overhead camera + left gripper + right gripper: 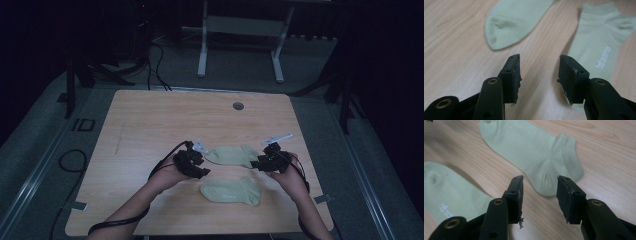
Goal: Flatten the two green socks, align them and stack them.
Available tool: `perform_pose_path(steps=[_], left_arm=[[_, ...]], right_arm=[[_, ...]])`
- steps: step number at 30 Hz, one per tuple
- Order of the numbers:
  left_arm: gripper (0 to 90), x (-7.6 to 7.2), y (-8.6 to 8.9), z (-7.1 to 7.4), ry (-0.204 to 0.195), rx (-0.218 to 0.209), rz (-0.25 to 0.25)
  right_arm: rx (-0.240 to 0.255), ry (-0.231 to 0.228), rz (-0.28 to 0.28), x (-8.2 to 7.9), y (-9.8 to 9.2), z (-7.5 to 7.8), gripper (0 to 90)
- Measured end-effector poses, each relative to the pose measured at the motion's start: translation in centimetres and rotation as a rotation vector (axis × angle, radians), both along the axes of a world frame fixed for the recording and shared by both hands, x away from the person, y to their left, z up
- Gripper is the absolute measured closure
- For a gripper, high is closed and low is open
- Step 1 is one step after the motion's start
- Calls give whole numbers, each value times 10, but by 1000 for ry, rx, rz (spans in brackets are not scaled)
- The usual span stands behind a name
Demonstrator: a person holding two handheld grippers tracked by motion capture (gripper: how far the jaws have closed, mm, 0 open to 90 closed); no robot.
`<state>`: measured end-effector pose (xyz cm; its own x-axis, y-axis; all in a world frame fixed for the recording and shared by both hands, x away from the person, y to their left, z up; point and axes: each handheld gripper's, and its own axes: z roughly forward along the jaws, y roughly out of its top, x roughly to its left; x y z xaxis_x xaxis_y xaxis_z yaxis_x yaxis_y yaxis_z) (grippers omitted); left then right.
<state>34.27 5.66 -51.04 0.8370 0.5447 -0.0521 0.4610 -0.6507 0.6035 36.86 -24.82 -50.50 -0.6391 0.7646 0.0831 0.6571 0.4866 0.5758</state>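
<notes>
Two pale green ankle socks lie flat on the wooden table (150, 120). The far sock (231, 155) has its toe (511, 22) toward my left gripper and its ribbed cuff (569, 155) toward my right. The near sock (231, 192) carries small white lettering (602, 57) and also lies at the left of the right gripper view (449, 192). My left gripper (201, 161) (540, 62) hovers open just short of the far sock's toe. At the heel end my right gripper (257, 163) (539, 182) is open too. No cloth is between either pair of jaws.
A round cable hole (238, 106) sits near the table's far edge. Black cables (75, 160) trail over the grey floor at the left. A white table frame (240, 35) stands beyond the table. A person's forearms come in from the bottom edge.
</notes>
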Motion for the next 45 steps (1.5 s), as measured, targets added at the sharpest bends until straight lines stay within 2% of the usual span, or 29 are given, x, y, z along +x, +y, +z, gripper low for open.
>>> perform_pose_path(steps=[8, 12, 15, 19, 22, 30, 33, 35, 38, 42, 45], left_arm=[[520, -21, 0, -4, 32, 4, -22], [508, -27, -1, -11, 48, -16, -13], [507, -30, -2, -17, 54, -3, -16], [507, -33, -4, -25, 61, 7, -15], [507, -34, -3, -29, 66, 2, -4], [511, -39, -6, -37, 55, 40, -11], [552, -41, -8, -39, 48, 50, -16], [622, -42, -8, -40, 46, 45, -25], [720, -43, -9, -40, 44, 38, -32], [864, -44, -10, -40, 45, 31, -38], [878, -43, -8, -40, 63, 10, -31]], right_arm=[[-7, 3, 3, -18, -11, -4, 559], [0, 19, -2, -28, -17, -10, 558], [11, 33, -16, -36, -20, -16, 558], [-6, 56, 0, -47, -19, -28, 557], [-16, 57, 7, -54, -16, -33, 558], [-37, 49, 40, -65, -11, -39, 609], [-65, 37, 63, -68, -8, -38, 638], [-96, 17, 75, -71, -5, -38, 695], [-104, 13, 91, -75, -3, -38, 777], [-87, 26, 82, -75, -3, -39, 832], [-73, 40, 81, -75, -4, -38, 837]])
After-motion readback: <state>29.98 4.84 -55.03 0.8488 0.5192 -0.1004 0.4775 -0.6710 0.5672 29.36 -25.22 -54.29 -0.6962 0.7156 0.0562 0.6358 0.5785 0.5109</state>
